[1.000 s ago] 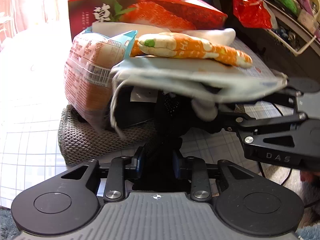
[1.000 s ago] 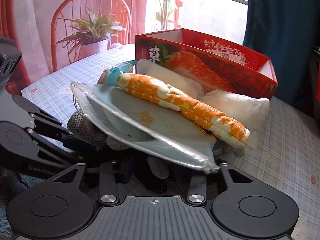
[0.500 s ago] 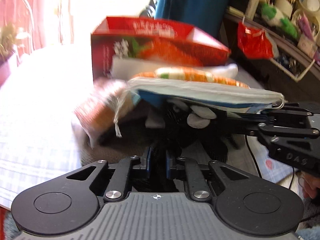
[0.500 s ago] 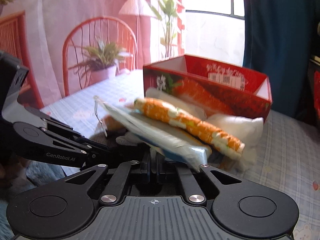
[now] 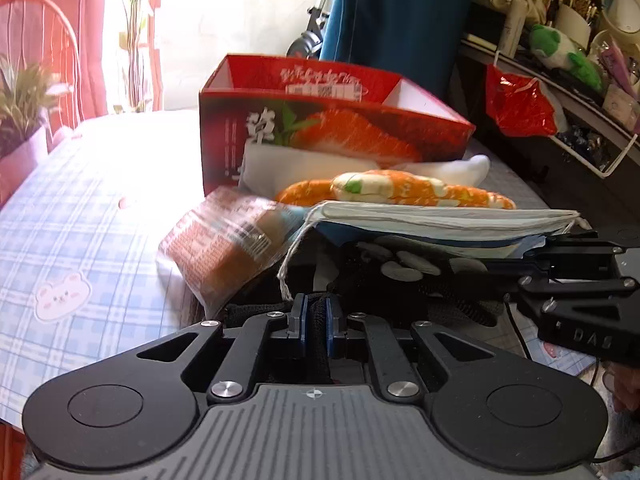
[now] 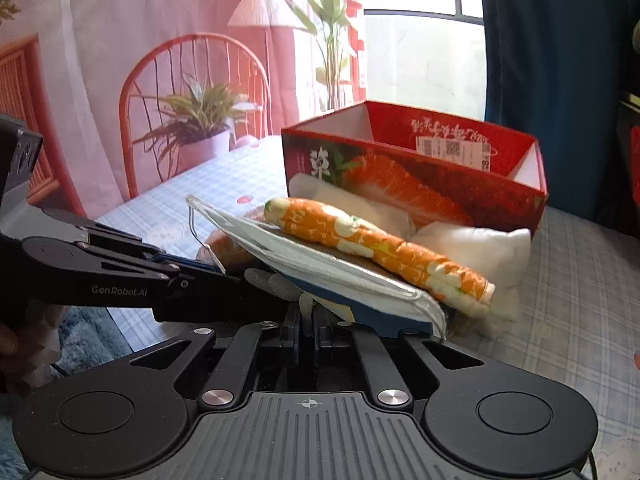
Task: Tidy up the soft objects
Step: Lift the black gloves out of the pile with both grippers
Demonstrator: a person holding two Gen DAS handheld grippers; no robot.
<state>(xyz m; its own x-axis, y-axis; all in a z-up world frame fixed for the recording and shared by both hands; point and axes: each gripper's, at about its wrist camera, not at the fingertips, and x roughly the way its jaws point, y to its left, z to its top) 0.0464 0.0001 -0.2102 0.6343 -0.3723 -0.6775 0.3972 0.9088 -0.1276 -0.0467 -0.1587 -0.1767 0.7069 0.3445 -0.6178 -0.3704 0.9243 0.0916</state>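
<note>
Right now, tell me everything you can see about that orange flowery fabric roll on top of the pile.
The orange fabric roll is a long, soft, padded-looking tube of orange cloth printed with white flowers and green dots. It lies on its side, slanting across the top of the pile, resting on a flat pale-blue plastic-wrapped pack. White padding lies just behind it, in front of the red carton. Neither tool touches it.

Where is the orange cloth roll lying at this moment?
In both views the orange cloth roll lies on top of the stack, upon the plastic packet, just before the red box.
</note>
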